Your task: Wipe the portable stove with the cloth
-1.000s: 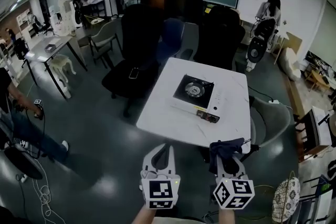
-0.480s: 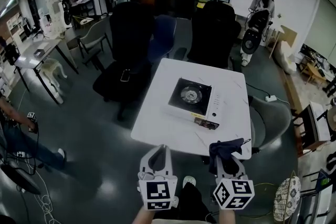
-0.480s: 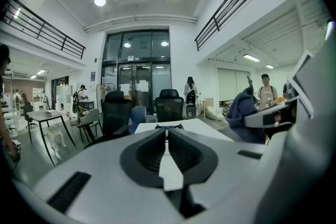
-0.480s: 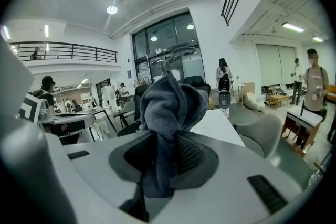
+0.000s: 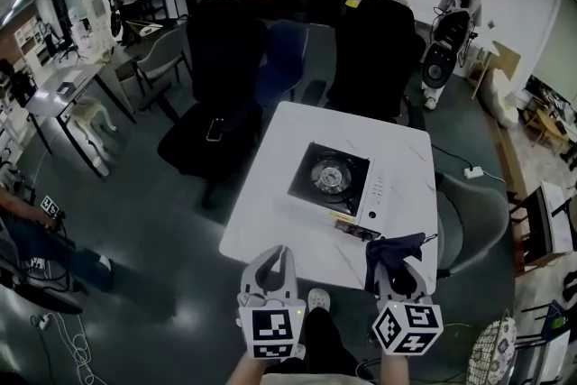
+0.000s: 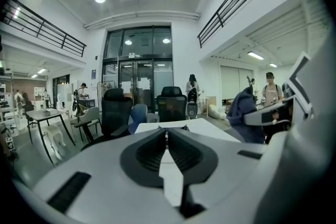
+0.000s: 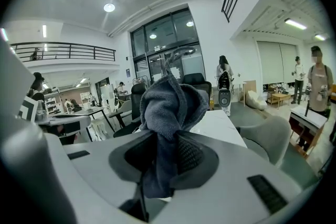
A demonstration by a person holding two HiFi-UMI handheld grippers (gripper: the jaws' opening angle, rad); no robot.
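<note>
Cloth [image 7: 170,107], dark grey and bunched, sits clamped between the fingers of the right gripper [image 7: 168,136]. Its top billows up past the fingertips and a tail hangs down between them. In the head view the same cloth [image 5: 394,248] covers the tip of the right gripper [image 5: 397,268], which is held over the near right corner of the table [image 5: 270,212]. The left gripper [image 5: 275,257] is beside it at the near edge, well apart from the right one. Its fingers [image 6: 181,149] are together, tips touching, with nothing between them.

The stove [image 5: 335,183] rests on the white table, right of the middle and beyond both grippers, touched by neither. It has a dark top with a round burner at its centre and a white panel along its right side.

Two black chairs [image 5: 221,59] [image 5: 379,50] stand at the far side of the table with a blue one [image 5: 284,59] between them. A grey chair [image 5: 473,216] stands at the right side. From the left gripper view, the cloth [image 6: 247,113] shows at the right, above the table [image 6: 194,126].
</note>
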